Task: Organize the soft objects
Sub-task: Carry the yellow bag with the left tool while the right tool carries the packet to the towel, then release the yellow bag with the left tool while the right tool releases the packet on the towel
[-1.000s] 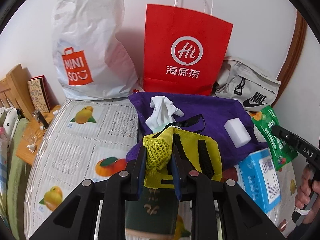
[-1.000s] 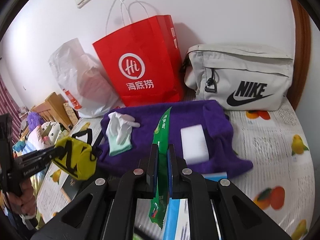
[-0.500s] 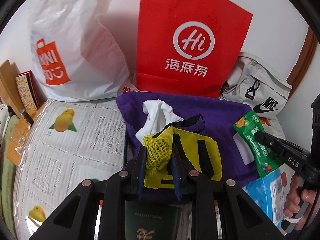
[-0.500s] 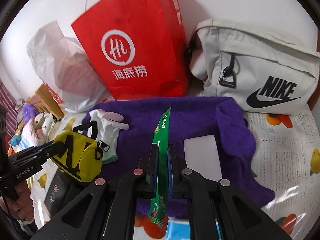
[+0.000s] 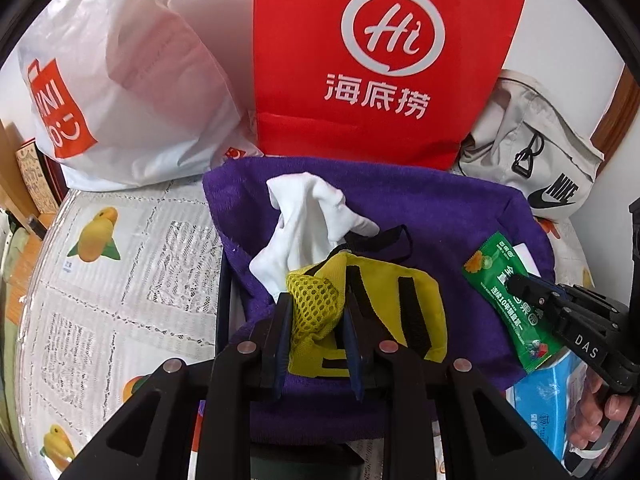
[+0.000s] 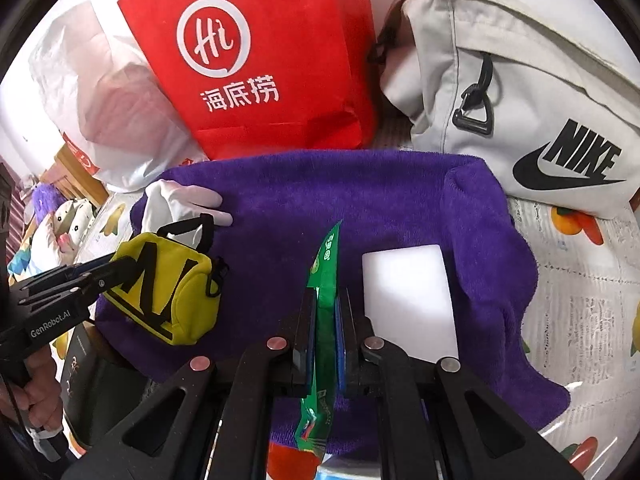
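My left gripper is shut on a yellow pouch with black straps, held over the purple towel. The pouch also shows in the right wrist view. My right gripper is shut on a green snack packet, held edge-up above the towel; it shows in the left wrist view too. A white glove and a white sponge block lie on the towel.
A red paper bag, a white plastic bag and a grey Nike bag stand against the wall behind the towel. A blue tissue pack lies at the right. A dark book lies under the towel's left edge.
Both grippers have moved forward toward the wall with their loads. The pouch and packet now hang over the purple towel, closer to the bags.
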A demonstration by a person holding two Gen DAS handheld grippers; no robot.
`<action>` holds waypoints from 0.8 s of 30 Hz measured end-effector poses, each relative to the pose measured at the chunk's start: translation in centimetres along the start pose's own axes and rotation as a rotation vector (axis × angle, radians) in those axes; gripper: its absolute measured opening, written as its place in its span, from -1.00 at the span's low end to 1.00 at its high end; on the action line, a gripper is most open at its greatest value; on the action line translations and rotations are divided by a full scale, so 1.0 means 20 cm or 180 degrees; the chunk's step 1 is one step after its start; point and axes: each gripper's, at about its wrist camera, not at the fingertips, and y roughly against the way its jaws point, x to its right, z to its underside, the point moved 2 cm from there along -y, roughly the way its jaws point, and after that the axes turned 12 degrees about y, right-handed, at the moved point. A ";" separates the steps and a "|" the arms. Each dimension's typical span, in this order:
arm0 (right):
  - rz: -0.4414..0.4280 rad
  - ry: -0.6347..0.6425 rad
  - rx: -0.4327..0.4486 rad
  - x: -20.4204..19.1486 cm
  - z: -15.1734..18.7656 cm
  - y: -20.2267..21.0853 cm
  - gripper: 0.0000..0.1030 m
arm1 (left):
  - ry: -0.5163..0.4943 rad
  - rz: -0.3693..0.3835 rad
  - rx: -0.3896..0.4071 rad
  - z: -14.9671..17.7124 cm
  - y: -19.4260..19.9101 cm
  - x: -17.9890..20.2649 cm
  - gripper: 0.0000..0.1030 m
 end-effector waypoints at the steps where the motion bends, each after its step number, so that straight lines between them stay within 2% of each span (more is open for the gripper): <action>1: 0.0002 0.0000 0.0009 0.00 0.00 0.00 -0.84 | 0.0006 -0.0011 -0.0008 0.00 -0.01 -0.01 -0.53; 8: -0.0038 -0.0050 0.0135 0.02 -0.03 0.00 -0.84 | 0.0036 -0.0006 -0.0044 0.00 -0.05 -0.04 -0.51; 18: -0.0013 -0.0042 -0.0023 0.02 -0.03 -0.05 -0.76 | -0.0045 -0.0042 -0.0083 0.01 -0.06 -0.02 -0.49; 22: 0.0061 0.0016 0.0023 0.03 -0.03 0.00 -0.32 | -0.0066 -0.0080 -0.0063 0.01 -0.03 -0.01 -0.10; 24: 0.0140 0.0065 0.0081 0.02 -0.03 0.05 -0.04 | -0.0080 -0.0091 -0.0037 0.01 -0.01 -0.01 -0.06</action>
